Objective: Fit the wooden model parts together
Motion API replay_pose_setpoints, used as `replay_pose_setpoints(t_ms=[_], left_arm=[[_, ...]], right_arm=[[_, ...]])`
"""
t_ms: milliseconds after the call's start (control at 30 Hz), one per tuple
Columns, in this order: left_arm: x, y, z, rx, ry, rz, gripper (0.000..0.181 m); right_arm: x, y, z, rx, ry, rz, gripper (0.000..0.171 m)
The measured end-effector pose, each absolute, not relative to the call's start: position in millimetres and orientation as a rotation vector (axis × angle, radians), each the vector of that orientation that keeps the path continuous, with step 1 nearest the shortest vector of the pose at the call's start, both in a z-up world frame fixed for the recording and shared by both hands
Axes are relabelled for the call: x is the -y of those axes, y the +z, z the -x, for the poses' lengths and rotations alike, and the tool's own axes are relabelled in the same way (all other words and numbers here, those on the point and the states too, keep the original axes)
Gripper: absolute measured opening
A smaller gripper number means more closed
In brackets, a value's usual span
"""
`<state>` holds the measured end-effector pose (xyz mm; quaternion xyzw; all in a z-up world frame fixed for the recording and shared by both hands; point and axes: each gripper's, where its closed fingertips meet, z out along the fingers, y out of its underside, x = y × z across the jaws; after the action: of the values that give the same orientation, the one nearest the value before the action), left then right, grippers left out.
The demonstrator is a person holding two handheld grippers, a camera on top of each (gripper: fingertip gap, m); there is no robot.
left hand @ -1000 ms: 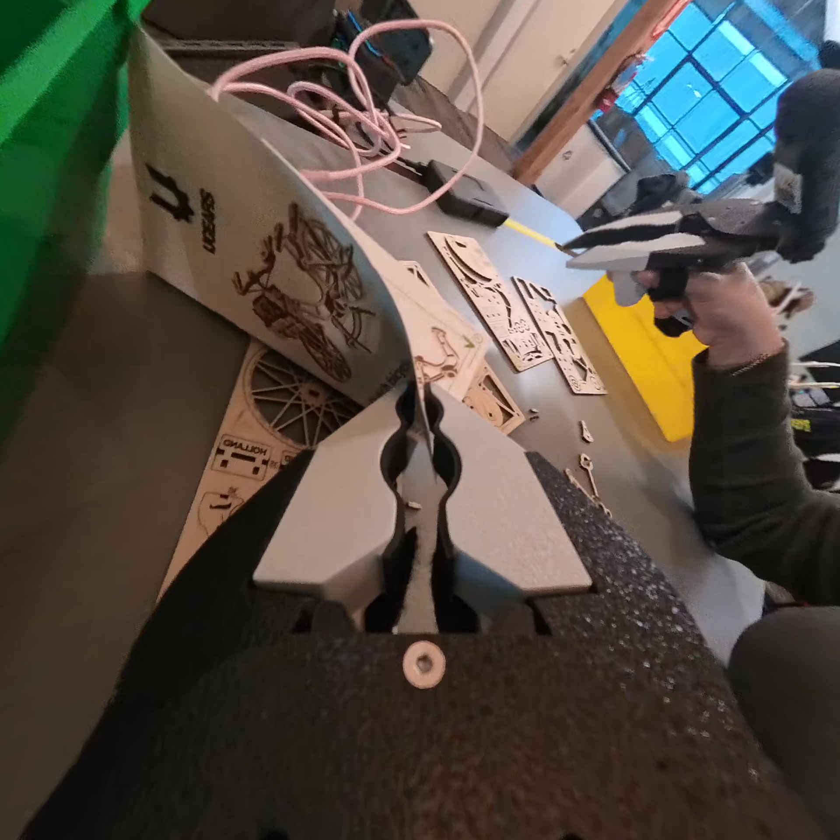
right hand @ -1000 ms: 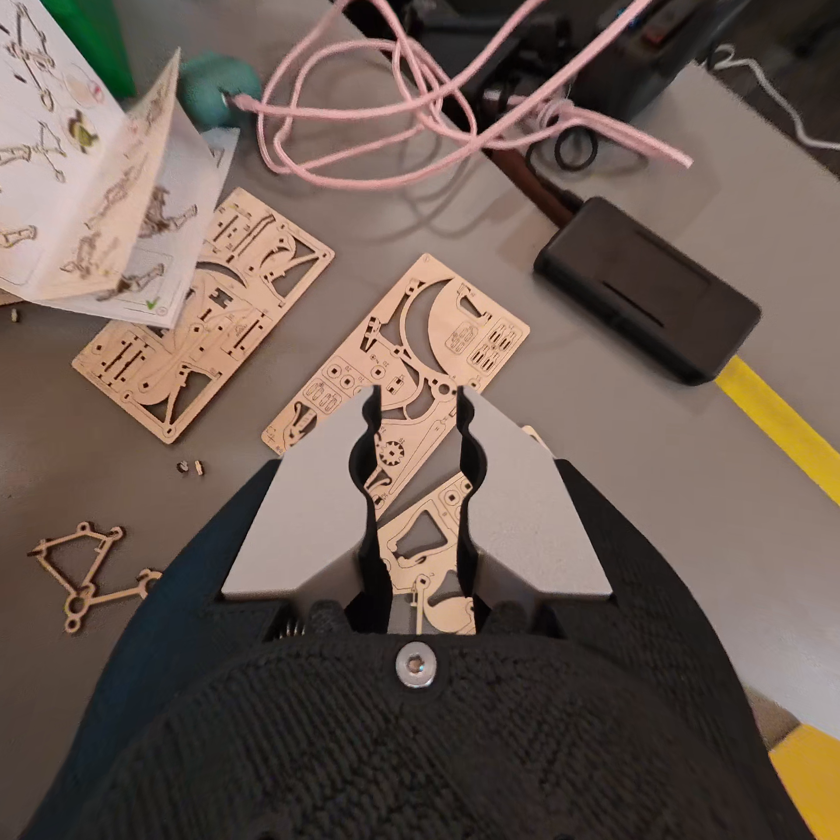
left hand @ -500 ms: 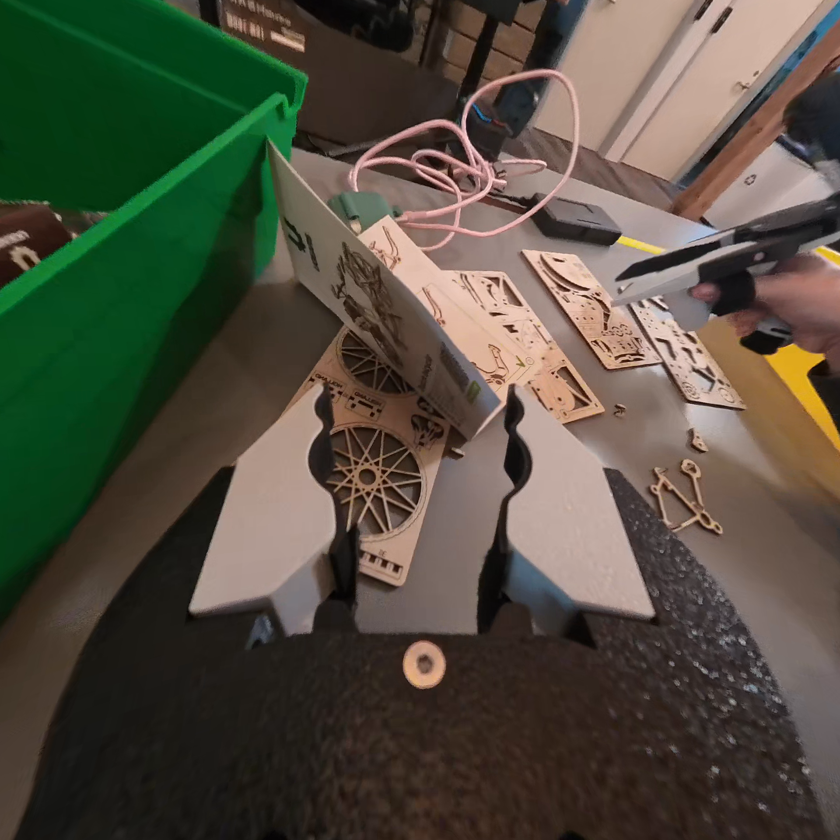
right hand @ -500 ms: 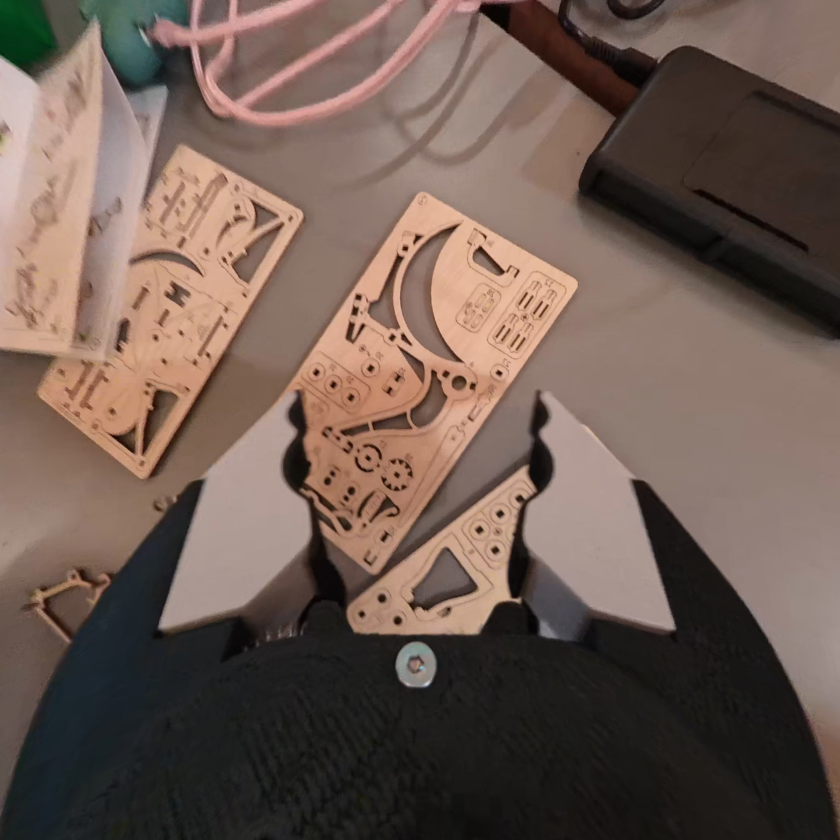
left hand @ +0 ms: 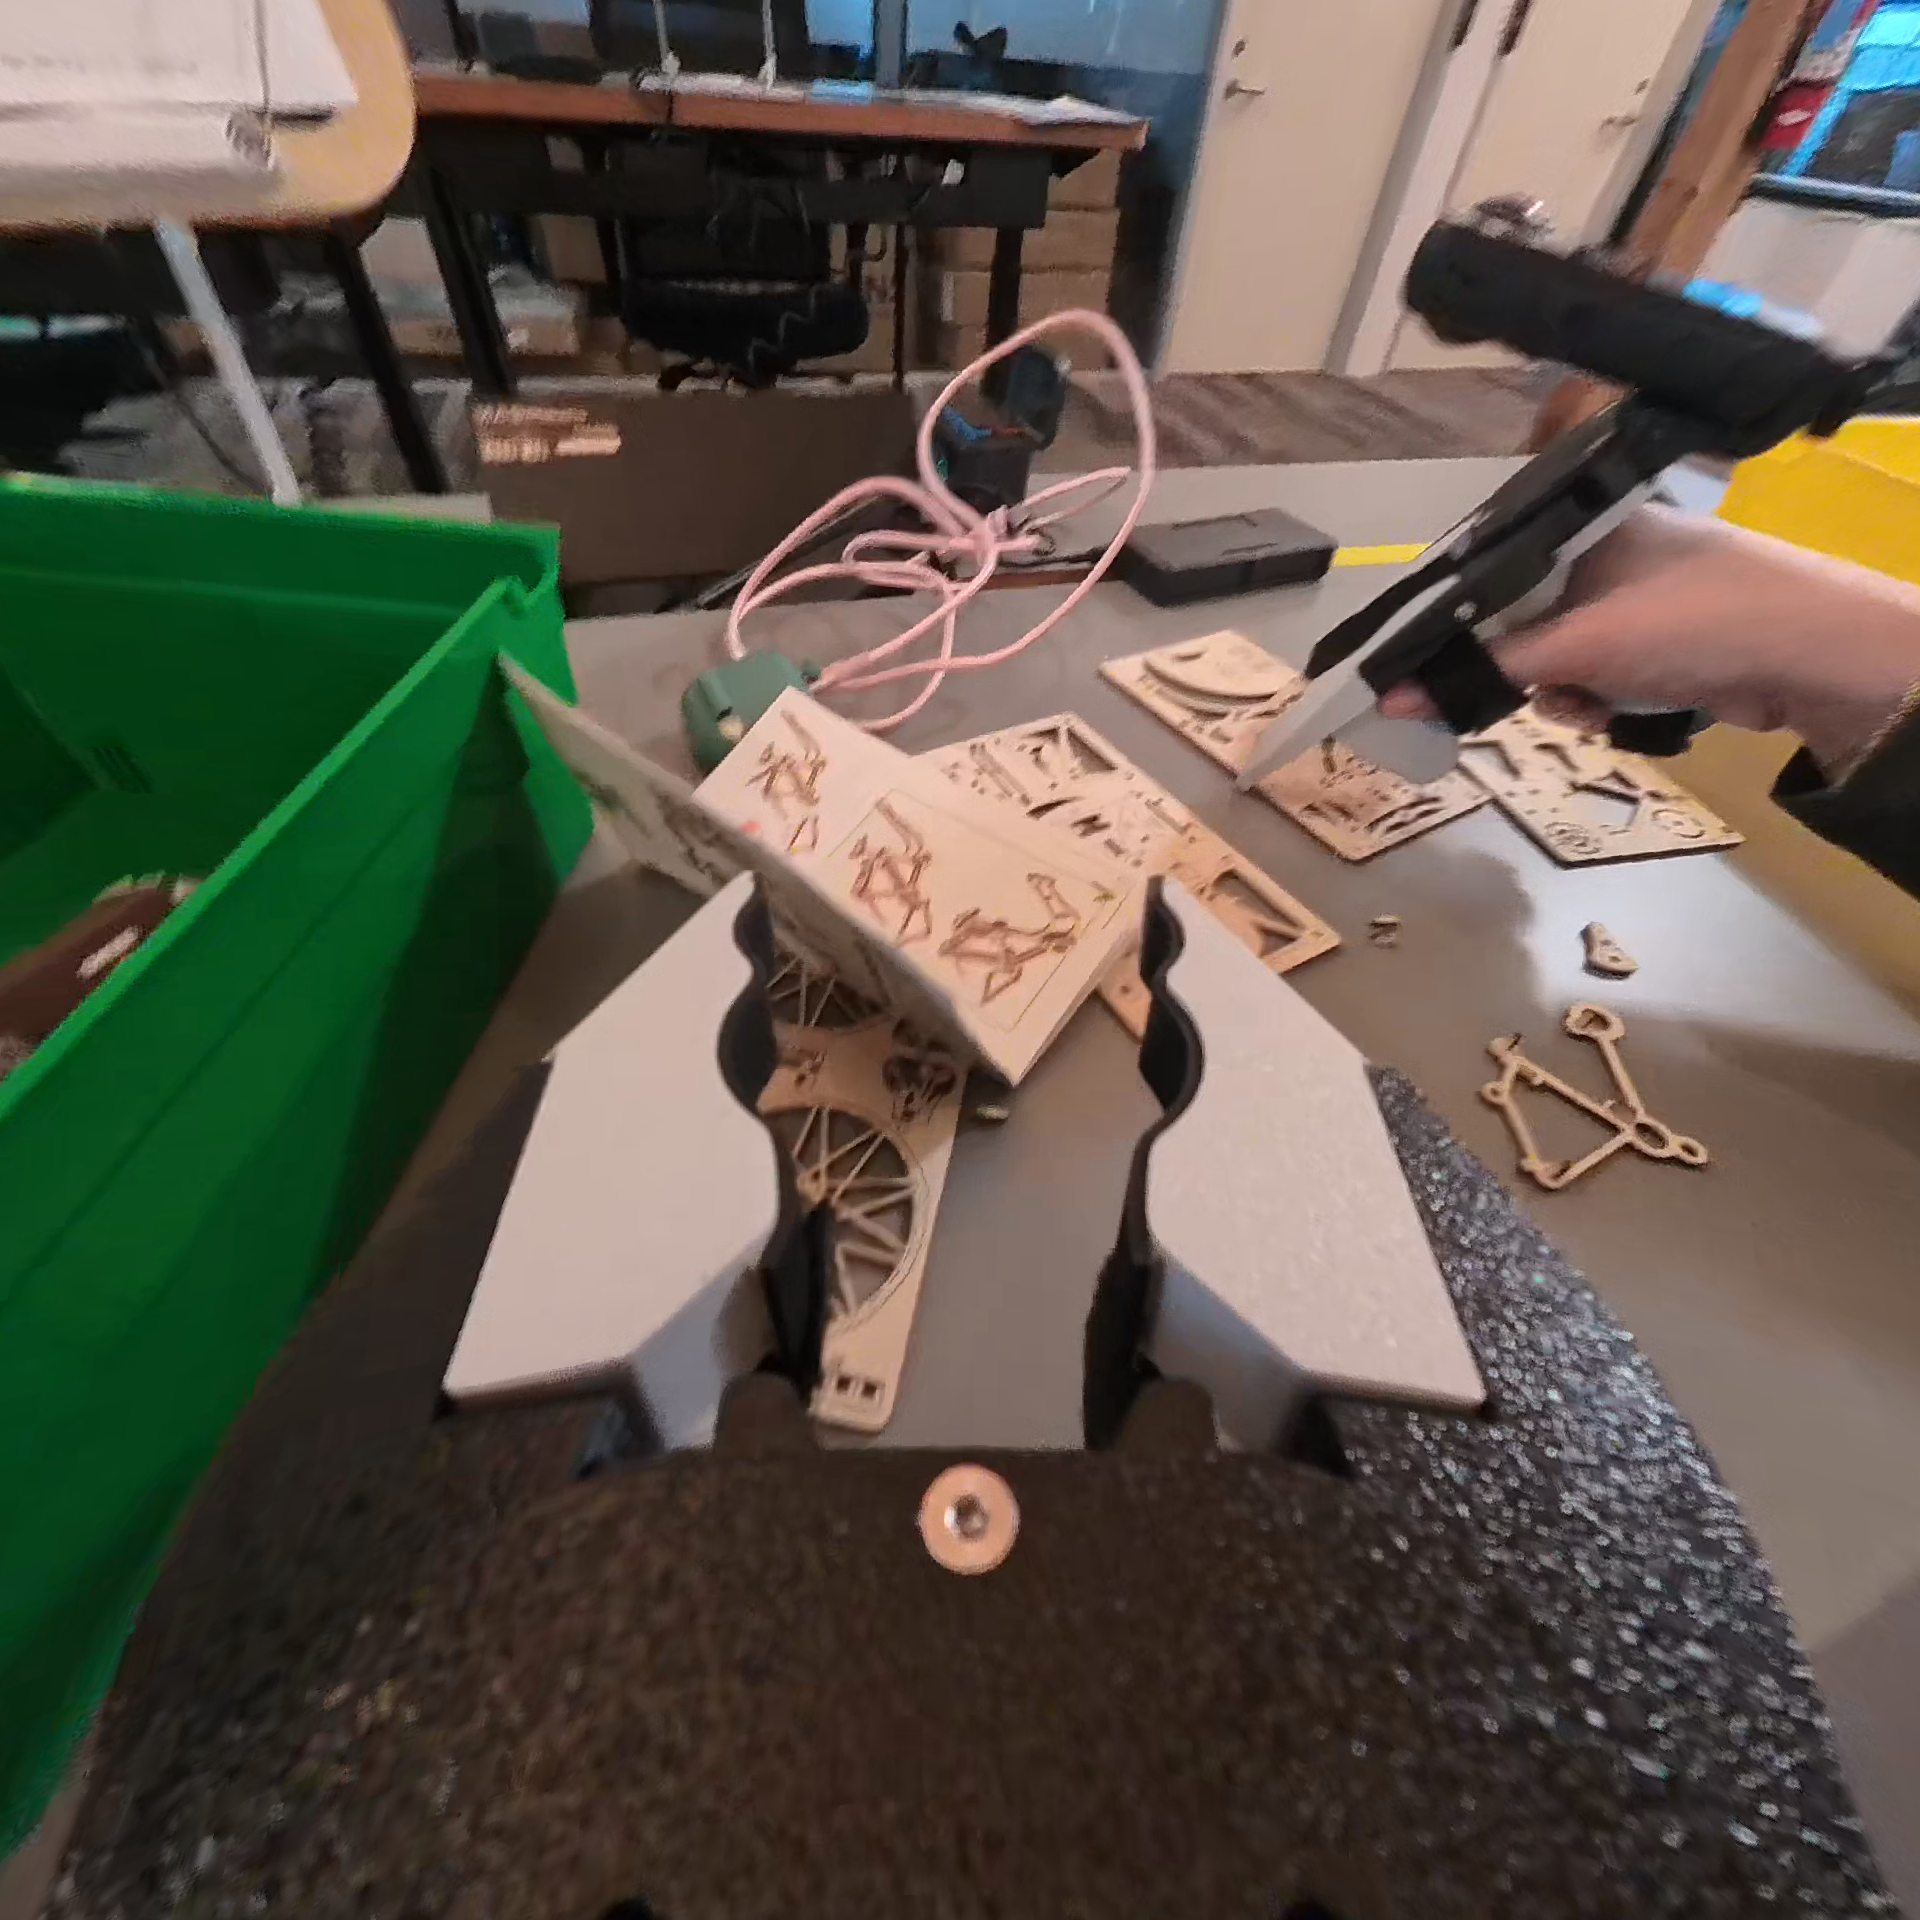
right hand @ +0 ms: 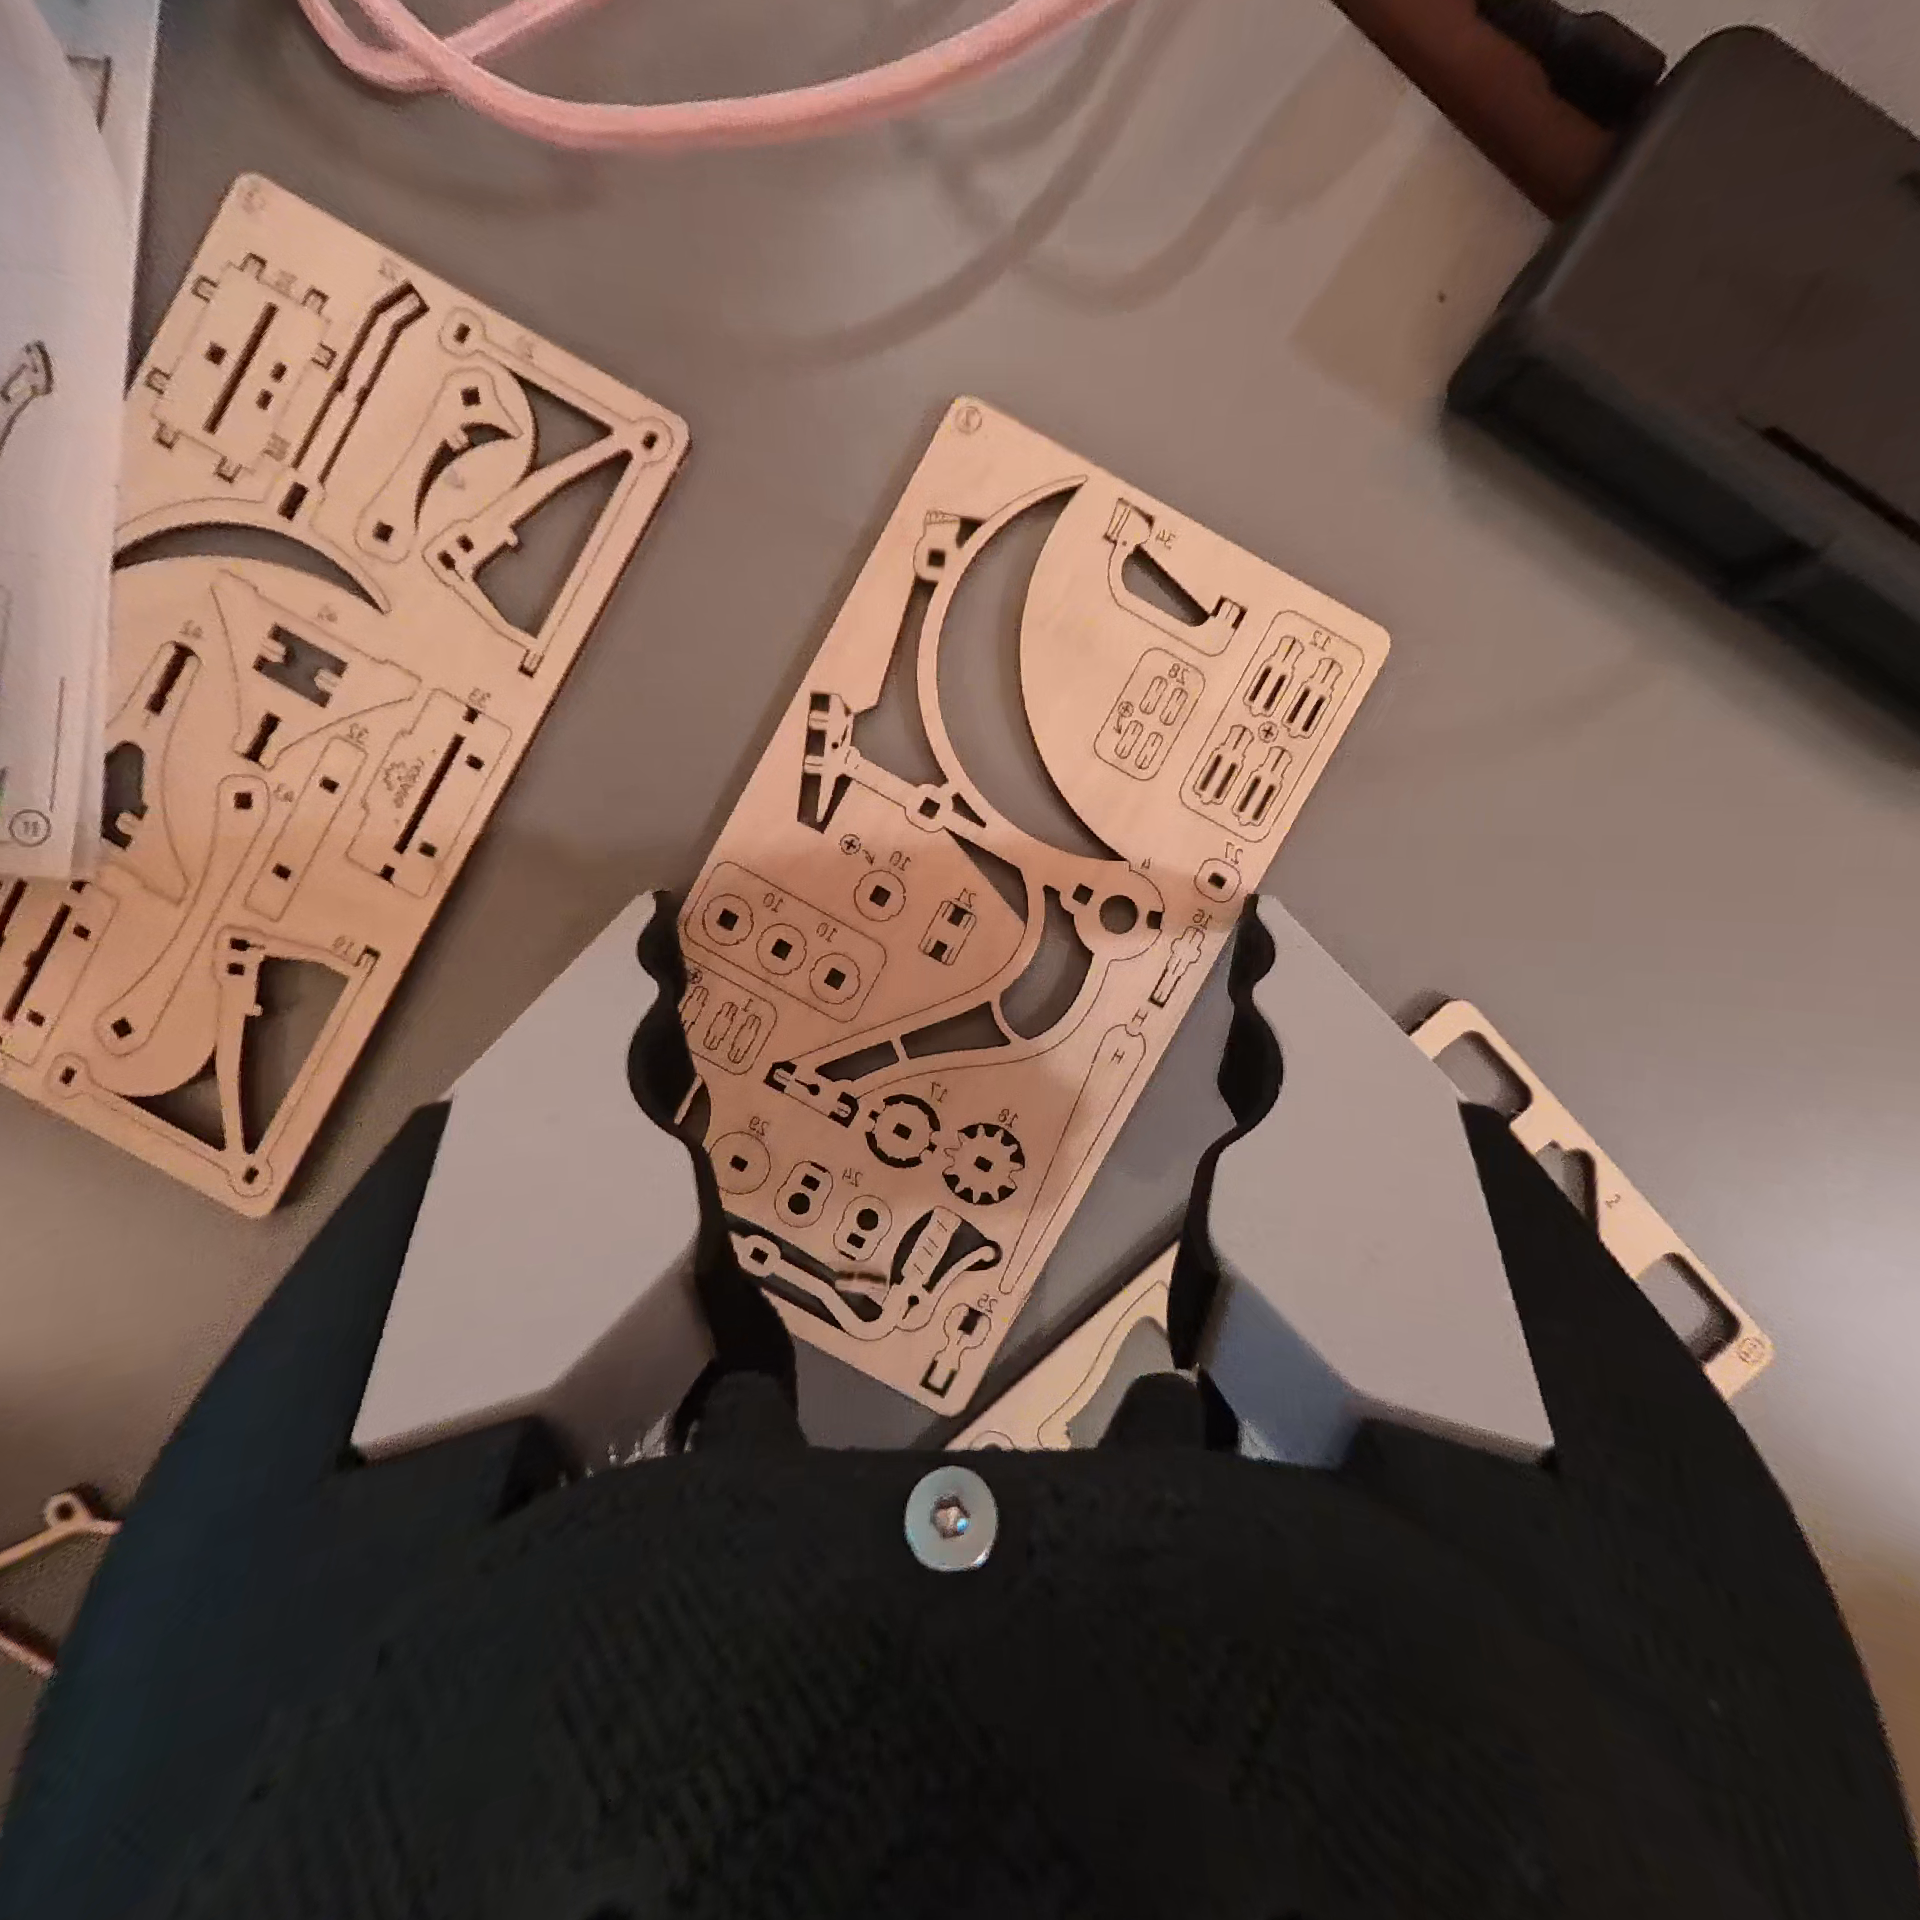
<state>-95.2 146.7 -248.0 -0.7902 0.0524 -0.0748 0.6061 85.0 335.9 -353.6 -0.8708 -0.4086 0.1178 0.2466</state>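
Our right tongs (right hand: 956, 914) hang wide open and empty over the wooden parts sheet (right hand: 1039, 831) lying flat on the grey counter (right hand: 1558, 935). Our left tongs (left hand: 951, 914), equally open and empty, face the leaning instruction booklet (left hand: 914, 883) nearer the green bin (left hand: 260, 935). Pinching the thin sheet's edge could skid it or snap its delicate cut pieces.

Dark desks (left hand: 790, 114), pale doors (left hand: 1340, 156) behind.

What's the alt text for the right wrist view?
The open right tool points down at a wooden parts sheet lying flat on the grey table, holding nothing. A second sheet lies to its left, a black case upper right.
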Motion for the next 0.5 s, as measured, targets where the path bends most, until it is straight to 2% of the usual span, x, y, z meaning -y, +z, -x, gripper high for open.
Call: replay_pose_setpoints(t_ms=[200,267,500], left_arm=[[-180,-211,29,-0.369,-0.353,1.73,0.066],[-205,-206,9,-0.431,-0.384,1.725,0.059],[-310,-261,-52,-0.694,-0.511,2.042,0.079]], right_arm=[[-328,-346,-89,1.238,0.309,2.162,0.103],[-322,-341,-90,1.304,0.293,2.041,0.103],[-313,-327,-96,1.388,0.286,1.798,0.103]])
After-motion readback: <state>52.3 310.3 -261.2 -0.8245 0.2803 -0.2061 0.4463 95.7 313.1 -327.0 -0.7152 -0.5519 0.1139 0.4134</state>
